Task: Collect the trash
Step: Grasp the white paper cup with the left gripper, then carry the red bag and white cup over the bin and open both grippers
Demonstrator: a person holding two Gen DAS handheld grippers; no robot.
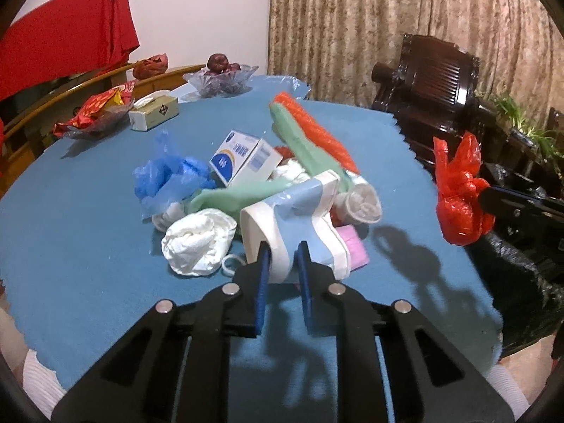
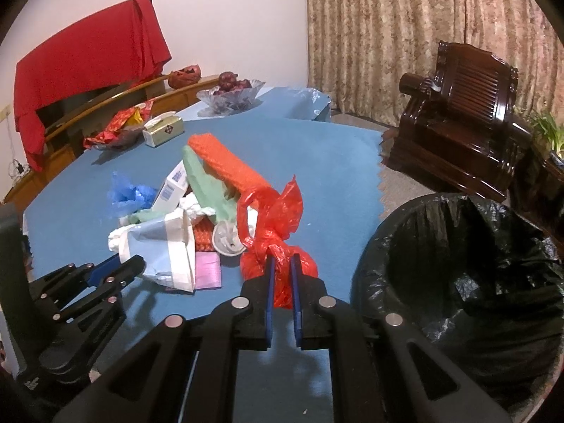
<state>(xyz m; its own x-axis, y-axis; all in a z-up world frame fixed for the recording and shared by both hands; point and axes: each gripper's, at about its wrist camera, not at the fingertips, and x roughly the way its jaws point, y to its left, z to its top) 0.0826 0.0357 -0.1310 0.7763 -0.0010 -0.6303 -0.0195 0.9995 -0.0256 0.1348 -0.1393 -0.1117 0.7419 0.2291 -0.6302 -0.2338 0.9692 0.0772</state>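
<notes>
A pile of trash lies mid-table: a blue-and-white wrapper (image 1: 299, 211), a white crumpled bag (image 1: 197, 243), a blue plastic bag (image 1: 169, 176), a small white-blue box (image 1: 243, 158), green and orange foam sleeves (image 1: 310, 134) and a paper cup (image 1: 363, 201). My left gripper (image 1: 284, 257) is shut on the blue-and-white wrapper (image 2: 162, 246). My right gripper (image 2: 282, 264) is shut on a knotted red plastic bag (image 2: 275, 232), held above the table edge near a bin lined with a black bag (image 2: 458, 264). The red bag also shows in the left wrist view (image 1: 458, 194).
The table has a blue cloth (image 1: 70, 229). At its far side stand a tissue box (image 1: 153, 112), a red snack packet (image 1: 95, 109) and a glass bowl of fruit (image 1: 220, 77). A dark wooden armchair (image 2: 458, 123) stands beyond the bin.
</notes>
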